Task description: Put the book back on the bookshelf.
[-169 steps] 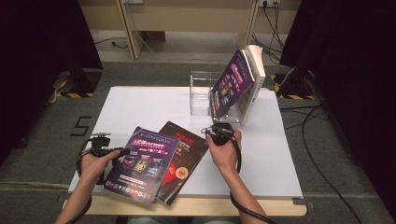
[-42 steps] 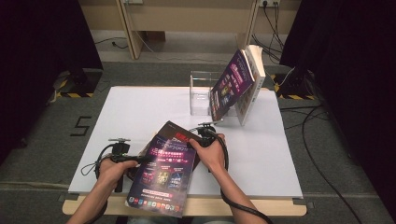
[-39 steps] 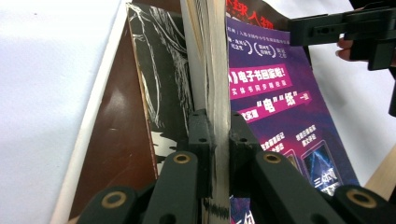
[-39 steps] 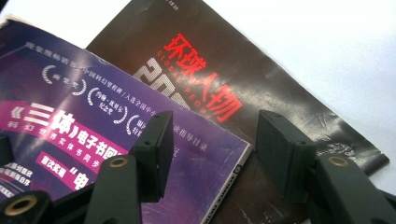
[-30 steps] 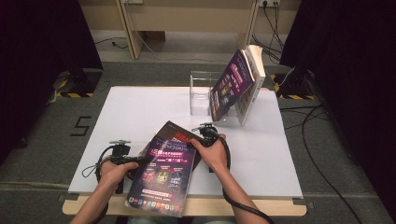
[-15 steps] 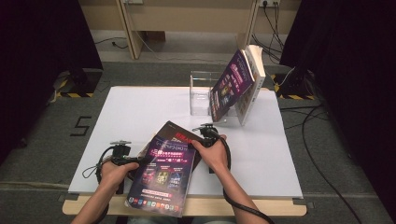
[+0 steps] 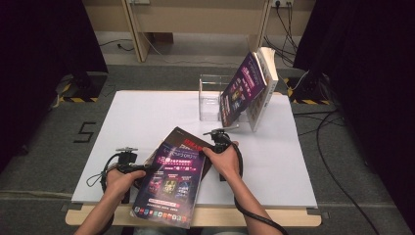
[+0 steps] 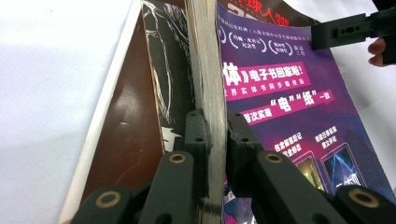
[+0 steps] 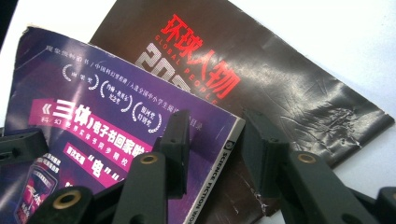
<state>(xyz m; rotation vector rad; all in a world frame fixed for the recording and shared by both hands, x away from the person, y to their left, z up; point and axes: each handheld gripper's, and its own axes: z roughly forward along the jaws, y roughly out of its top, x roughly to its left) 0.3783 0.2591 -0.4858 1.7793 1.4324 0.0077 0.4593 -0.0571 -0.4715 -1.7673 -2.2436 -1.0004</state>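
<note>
Since a moment ago we have lifted the purple magazine [image 7: 169, 183] off the table [image 7: 147, 112] and tilted its near edge up, clear of the brown magazine [image 7: 193, 142] that lies under it at about 1 o'clock. It now sits at 6 o'clock on the table, overhanging the near edge, so we judge it ready to be carried to the clear stand [image 7: 210, 95] at 1 o'clock, where two others already lean.

Our left gripper [image 8: 215, 135] pinches the purple magazine's page edge, the pads pressed on either side of the paper block. Our right gripper [image 9: 215, 140] has just been closing its jaws; they stand spread astride the spine corner, one over the cover and one beyond the spine — not yet pressing, as far as we can see.

The purple magazine is thick and softbound, with a glossy cover printed in pink bands and a white spine; its cut pages look rough and greyish. The brown magazine is thinner, its shiny cover creased and scuffed white near one corner, red characters across the top. The table is matte white, and the stand is a hard transparent box with straight walls.
</note>
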